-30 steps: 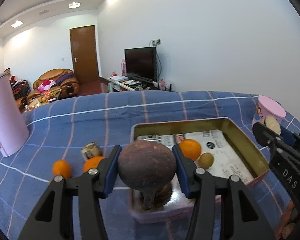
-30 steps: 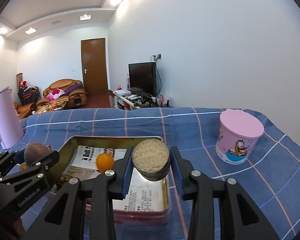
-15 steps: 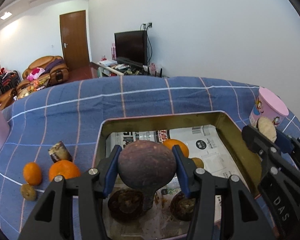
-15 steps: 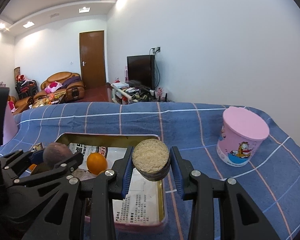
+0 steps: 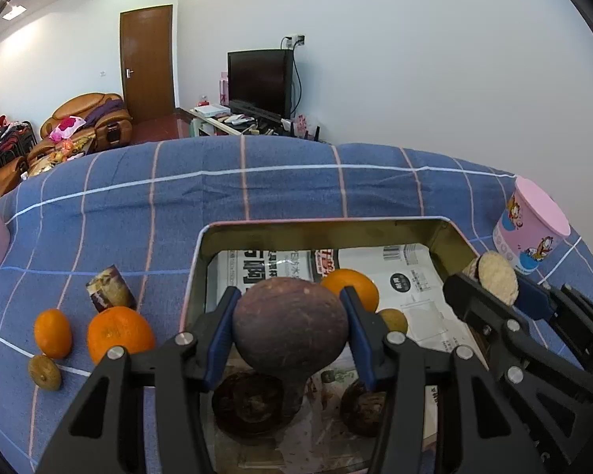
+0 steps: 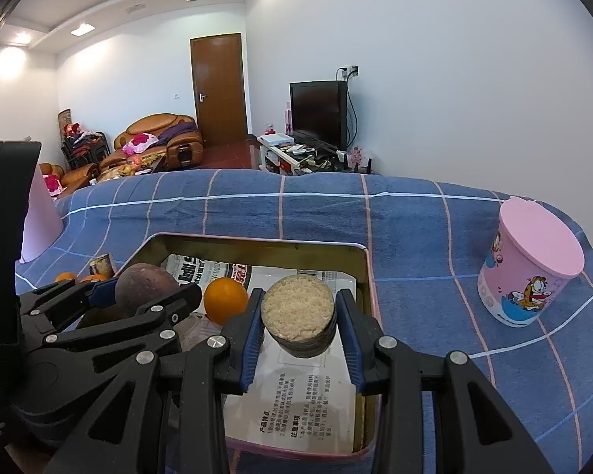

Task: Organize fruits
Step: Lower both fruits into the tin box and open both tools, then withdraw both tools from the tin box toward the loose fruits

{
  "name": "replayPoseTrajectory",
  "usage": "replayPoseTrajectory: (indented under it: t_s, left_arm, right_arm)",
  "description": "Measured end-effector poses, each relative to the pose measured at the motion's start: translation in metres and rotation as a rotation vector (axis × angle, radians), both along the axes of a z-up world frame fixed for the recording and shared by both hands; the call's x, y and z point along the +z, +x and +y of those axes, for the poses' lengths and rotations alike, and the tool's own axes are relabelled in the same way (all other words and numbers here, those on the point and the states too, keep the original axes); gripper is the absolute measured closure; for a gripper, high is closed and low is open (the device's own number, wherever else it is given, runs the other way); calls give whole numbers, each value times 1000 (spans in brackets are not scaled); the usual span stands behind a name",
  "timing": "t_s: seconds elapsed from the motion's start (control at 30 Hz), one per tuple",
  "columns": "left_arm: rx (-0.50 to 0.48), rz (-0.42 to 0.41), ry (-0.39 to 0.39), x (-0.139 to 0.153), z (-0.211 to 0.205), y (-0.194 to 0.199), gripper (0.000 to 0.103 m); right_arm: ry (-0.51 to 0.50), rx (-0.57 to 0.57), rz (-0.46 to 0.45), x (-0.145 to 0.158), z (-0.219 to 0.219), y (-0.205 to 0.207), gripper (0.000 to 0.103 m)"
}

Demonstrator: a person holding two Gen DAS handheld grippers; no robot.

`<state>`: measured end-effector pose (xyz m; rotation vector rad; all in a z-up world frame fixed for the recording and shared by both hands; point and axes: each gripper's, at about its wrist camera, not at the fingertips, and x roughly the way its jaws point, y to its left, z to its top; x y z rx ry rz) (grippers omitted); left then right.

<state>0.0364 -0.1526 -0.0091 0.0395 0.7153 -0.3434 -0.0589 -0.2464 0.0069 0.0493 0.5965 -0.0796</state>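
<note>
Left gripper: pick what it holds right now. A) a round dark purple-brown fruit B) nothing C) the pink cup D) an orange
A: the left gripper has its blue pads pressed on both sides of a round dark purple-brown fruit, above the tin tray.

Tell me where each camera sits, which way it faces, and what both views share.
Left wrist: on the left claw, looking forward and down over the tin tray; its fingers clamp a dark brown round fruit; the right claw shows at right.
Right wrist: on the right claw, facing the same way; it grips a rice-coloured puck; the left claw shows at left.
Shared: tray, orange, pink cartoon cup, blue checked cloth.
</note>
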Motion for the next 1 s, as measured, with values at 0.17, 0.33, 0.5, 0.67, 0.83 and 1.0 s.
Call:
replayPoseTrajectory:
  t_s: [0.17,0.33,0.5,0.67,0.83,1.0]
  left_arm:
    - [6,0,-10,1,4,1,50]
    - [9,-33,-16,3,9,-6,49]
    - [26,-165,3,16,9,-27,8]
    - [48,-252,13,24,11,-38,0]
    - [54,-272,29,26,10,-41,0]
    - [53,-283,46,26,12,-44,0]
  right_arm:
    - [70,30,2,-1,-5,1,63]
    - [86,19,-47,2,-7,-7,54]
    - [92,-73,-192,15,-17,-29,32]
    - [99,-151,-240,20,-27,-36,27]
    - [78,-206,-300,24,-30,-46,27]
    - [42,-232,-382,26,-26,-57,13]
